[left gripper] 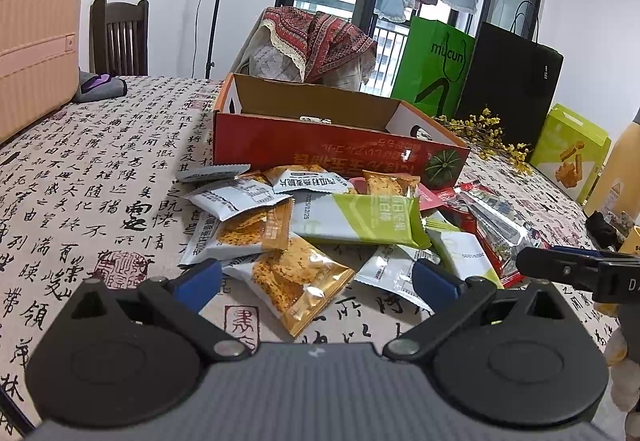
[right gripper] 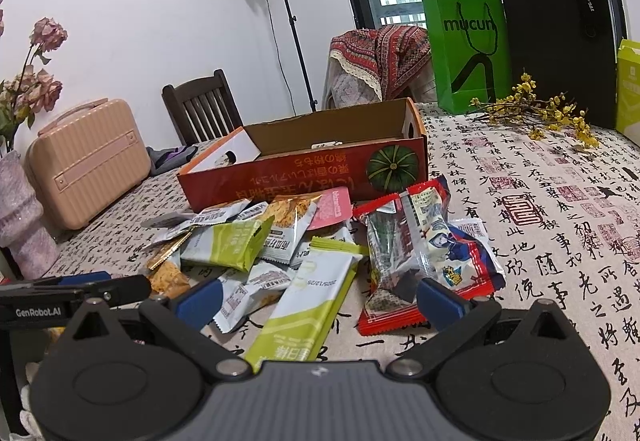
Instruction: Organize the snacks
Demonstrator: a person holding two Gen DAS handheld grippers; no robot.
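Note:
A pile of snack packets lies on the calligraphy tablecloth in front of an open red cardboard box [left gripper: 320, 149] [right gripper: 320, 169]. My left gripper [left gripper: 316, 283] is open, its blue pads on either side of an orange cracker packet [left gripper: 296, 281]. A green-and-white bar [left gripper: 360, 219] lies just beyond. My right gripper [right gripper: 318, 299] is open over another green-and-white bar [right gripper: 308, 305], with a red packet [right gripper: 404, 261] by its right pad. Each gripper shows at the edge of the other's view: the right gripper [left gripper: 576, 269], the left gripper [right gripper: 76, 291].
Green bag [left gripper: 436, 65] [right gripper: 466, 53] and black bag [left gripper: 512, 81] [right gripper: 560, 41] stand behind the box beside yellow flowers [right gripper: 536, 113]. A pink case [right gripper: 88, 161] sits at the left. A chair with patterned cloth [right gripper: 380, 61] stands behind the table. A green snack box [left gripper: 572, 153] is right.

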